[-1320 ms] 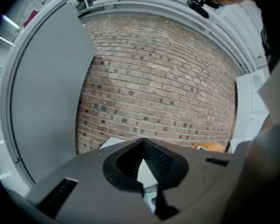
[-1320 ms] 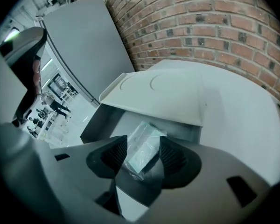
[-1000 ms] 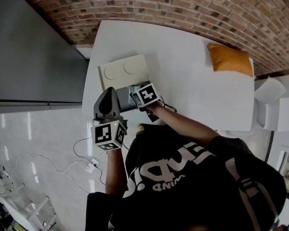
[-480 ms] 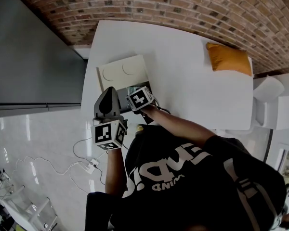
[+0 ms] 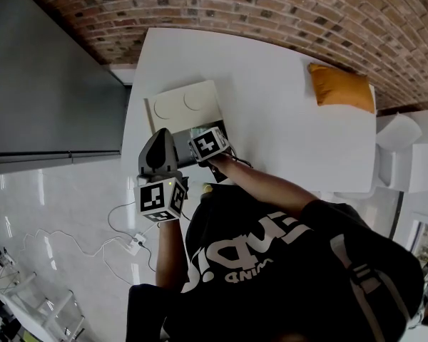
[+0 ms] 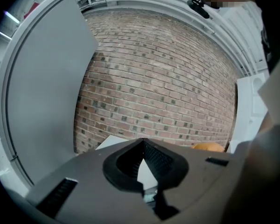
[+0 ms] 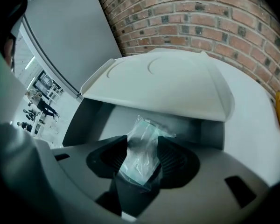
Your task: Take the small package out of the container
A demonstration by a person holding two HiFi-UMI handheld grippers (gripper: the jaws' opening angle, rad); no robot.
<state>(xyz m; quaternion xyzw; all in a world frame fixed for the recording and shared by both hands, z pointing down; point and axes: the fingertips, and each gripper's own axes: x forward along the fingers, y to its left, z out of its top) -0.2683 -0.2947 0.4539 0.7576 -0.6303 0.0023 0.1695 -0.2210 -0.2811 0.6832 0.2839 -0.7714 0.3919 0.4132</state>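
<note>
Our right hand-held gripper [image 7: 141, 148] was pinching the small package [image 7: 142, 133], a crinkled pouch of clear, glossy film with a pale greenish tint. Its lower part was squeezed between the two dark ribbed pads and its creased upper end stood free above the tips. Just beyond and below those tips lay the open container [image 7: 84, 120], a box with smooth, matte grey walls, so the package was over its hollow. We could not tell whether it touched the floor of the box. Past the container, farther from the jaws, sat its lid [image 7: 168, 85]. This was a flat panel of off-white plastic with rounded corners, a raised rim and two shallow circular impressions. Both rested on the white, smooth desk [image 5: 271, 91]. Well off to this gripper's right lay a rounded orange thing [image 5: 340, 87]. Our left hand-held gripper [image 6: 143, 143] was held just to the left of the right one, near the desk's edge, with its ribbed black jaws pressed together at the tips and nothing between them. Ahead of it rose a rough red-brown brick wall [image 6: 168, 78], with a plain grey panel [image 6: 42, 87] to its left.
</note>
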